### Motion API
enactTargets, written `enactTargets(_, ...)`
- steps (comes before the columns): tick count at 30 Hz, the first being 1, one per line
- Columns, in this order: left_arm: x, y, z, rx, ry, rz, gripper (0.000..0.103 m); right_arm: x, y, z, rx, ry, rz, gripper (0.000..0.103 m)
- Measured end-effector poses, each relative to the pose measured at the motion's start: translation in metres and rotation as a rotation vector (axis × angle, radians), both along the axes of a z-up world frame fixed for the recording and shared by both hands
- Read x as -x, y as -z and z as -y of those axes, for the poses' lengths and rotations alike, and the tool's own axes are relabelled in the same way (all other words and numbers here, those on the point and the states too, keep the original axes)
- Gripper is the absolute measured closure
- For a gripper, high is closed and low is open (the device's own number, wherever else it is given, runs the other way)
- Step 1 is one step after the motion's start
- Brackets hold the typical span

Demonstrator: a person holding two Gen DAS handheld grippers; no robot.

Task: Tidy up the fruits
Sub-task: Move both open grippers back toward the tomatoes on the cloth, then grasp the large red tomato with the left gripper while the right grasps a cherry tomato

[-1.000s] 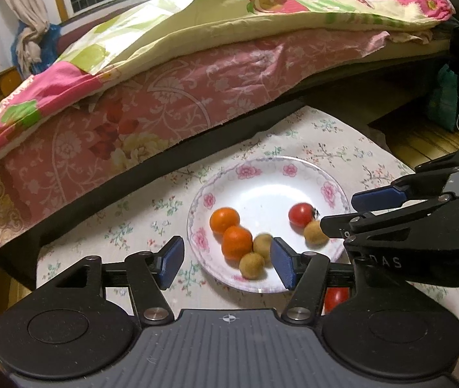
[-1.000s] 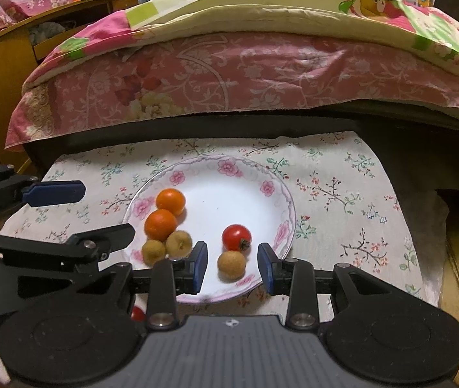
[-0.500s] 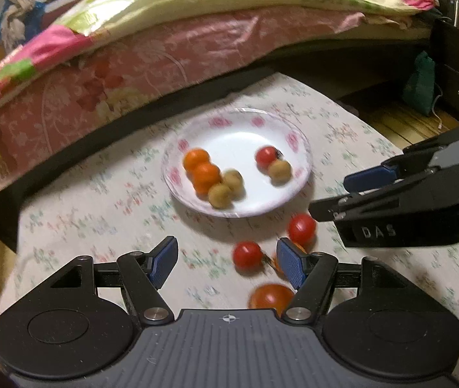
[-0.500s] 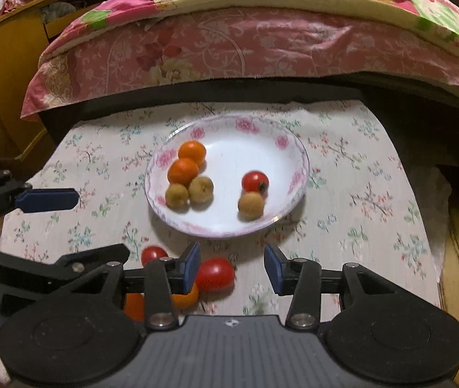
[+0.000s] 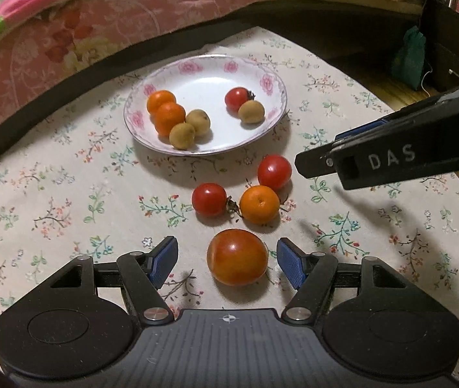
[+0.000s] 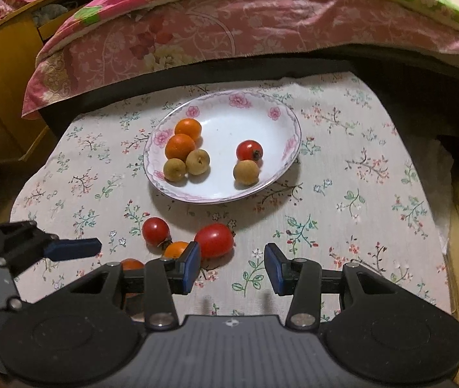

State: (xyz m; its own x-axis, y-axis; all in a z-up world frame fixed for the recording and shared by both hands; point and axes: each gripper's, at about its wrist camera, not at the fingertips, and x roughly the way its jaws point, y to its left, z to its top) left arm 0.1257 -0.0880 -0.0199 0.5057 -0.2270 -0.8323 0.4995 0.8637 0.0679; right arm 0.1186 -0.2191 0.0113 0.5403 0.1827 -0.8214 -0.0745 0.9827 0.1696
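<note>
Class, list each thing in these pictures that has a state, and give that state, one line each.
Plate: holds six fruits.
Large tomato: on the cloth, between open pads, untouched.
Left gripper: open.
Right gripper: open, empty.
Two small tomatoes and an orange: loose on the cloth.

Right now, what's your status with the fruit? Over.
Both hand-held grippers open, empty. Left hand-held gripper straddles the big tomato, not touching. Four fruits off the plate. Nothing in the way.

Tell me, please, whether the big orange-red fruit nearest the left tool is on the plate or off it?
Off: the big fruit lies on the tablecloth, short of the plate.
</note>
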Motion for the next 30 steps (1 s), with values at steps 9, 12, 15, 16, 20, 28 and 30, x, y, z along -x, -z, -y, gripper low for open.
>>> enactTargets(9, -0.008, 0.013, 0.0, 0.017, 0.014, -0.032, 0.043, -0.018, 0.01, 0.009, -0.052, 0.043, -0.043, 0.06)
enactTargets(12, -0.005, 0.012, 0.001, 0.025, 0.032, -0.032, 0.051, -0.023, 0.016, 0.011, -0.07, 0.058, -0.062, 0.06)
enactTargets(15, -0.005, 0.012, -0.001, 0.034, 0.034, -0.039, 0.051, -0.028, 0.023, 0.009, -0.081, 0.057, -0.077, 0.06)
enactTargets(16, -0.005, 0.012, -0.003, 0.041, 0.03, -0.043, 0.051, -0.029, 0.025, 0.008, -0.084, 0.058, -0.079, 0.06)
enactTargets(20, -0.006, 0.011, -0.005, 0.055, 0.025, -0.052, 0.05, -0.038, 0.027, 0.005, -0.126, 0.066, -0.082, 0.06)
enactTargets(28, -0.009, 0.015, -0.004, 0.061, 0.026, -0.063, 0.048, -0.046, 0.039, -0.007, -0.165, 0.05, -0.119, 0.061)
enactTargets(30, -0.009, 0.015, -0.004, 0.064, 0.023, -0.066, 0.047, -0.048, 0.042, -0.007, -0.178, 0.047, -0.126, 0.062)
